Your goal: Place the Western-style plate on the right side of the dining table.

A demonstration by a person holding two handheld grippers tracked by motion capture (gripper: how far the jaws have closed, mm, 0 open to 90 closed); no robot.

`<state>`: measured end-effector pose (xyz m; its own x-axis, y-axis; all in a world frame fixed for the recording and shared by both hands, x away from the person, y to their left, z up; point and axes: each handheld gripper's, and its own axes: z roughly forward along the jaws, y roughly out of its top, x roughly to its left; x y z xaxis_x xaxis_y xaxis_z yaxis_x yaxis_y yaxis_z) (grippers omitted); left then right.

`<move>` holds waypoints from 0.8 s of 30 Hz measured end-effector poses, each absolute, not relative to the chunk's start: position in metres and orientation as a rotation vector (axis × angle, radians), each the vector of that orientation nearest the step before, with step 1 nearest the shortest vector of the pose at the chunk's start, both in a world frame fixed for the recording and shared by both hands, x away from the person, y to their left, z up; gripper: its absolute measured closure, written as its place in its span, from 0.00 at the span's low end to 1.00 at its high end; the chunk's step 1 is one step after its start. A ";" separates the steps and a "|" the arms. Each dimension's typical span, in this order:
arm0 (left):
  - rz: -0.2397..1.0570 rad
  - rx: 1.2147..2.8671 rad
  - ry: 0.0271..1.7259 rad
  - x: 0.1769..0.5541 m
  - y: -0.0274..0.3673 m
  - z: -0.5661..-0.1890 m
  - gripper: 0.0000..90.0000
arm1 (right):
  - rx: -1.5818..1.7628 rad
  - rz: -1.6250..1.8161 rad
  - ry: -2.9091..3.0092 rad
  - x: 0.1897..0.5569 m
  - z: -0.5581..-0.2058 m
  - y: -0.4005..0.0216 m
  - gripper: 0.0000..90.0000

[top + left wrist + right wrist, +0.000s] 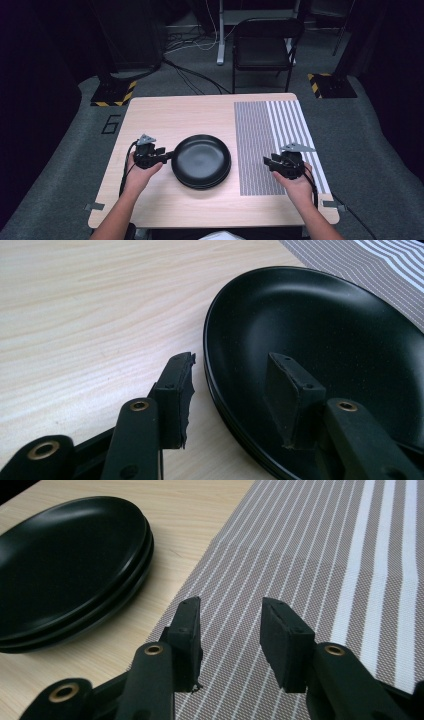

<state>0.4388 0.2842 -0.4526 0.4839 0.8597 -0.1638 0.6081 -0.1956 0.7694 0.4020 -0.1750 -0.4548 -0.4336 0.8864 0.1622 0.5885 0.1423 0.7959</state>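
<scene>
One plate rim [212, 385] (stacked) between left fingers [176, 390]

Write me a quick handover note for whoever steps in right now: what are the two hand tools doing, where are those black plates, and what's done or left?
Left gripper: open, jaws straddling the near rim of the stacked black plates, one jaw inside the top plate, one outside. Not yet closed on it.
Right gripper: open, holding nothing, over the striped placemat.
Plates: stacked on the bare wood of the table, just left of the placemat.
Done: left gripper lined up on the rim.
Left, as a guess: close on the top plate, lift it off, probably move it to the placemat.
</scene>
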 end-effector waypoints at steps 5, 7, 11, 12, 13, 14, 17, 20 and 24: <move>0.354 1.886 1.239 0.442 0.280 -0.449 0.60 | 1.423 1.208 2.088 0.407 -0.453 -0.167 0.67; 0.356 1.891 1.243 0.443 0.277 -0.448 0.63 | 1.436 1.217 2.094 0.409 -0.453 -0.163 0.68; 0.334 1.883 1.262 0.444 0.271 -0.446 0.68 | 1.448 1.245 2.102 0.414 -0.454 -0.155 0.69; 0.318 1.880 1.269 0.445 0.269 -0.446 0.70 | 1.457 1.253 2.099 0.415 -0.454 -0.153 0.69; 0.314 1.863 1.275 0.445 0.267 -0.447 0.70 | 1.461 1.250 2.104 0.416 -0.454 -0.150 0.70; 0.310 1.860 1.281 0.446 0.265 -0.448 0.71 | 1.462 1.255 2.101 0.417 -0.455 -0.148 0.71; 0.294 1.846 1.300 0.447 0.263 -0.451 0.73 | 1.467 1.266 2.105 0.420 -0.456 -0.141 0.72; 0.280 1.820 1.331 0.446 0.264 -0.456 0.74 | 1.475 1.275 2.106 0.423 -0.457 -0.134 0.72; 0.265 1.811 1.345 0.446 0.270 -0.460 0.76 | 1.491 1.301 2.107 0.427 -0.457 -0.127 0.72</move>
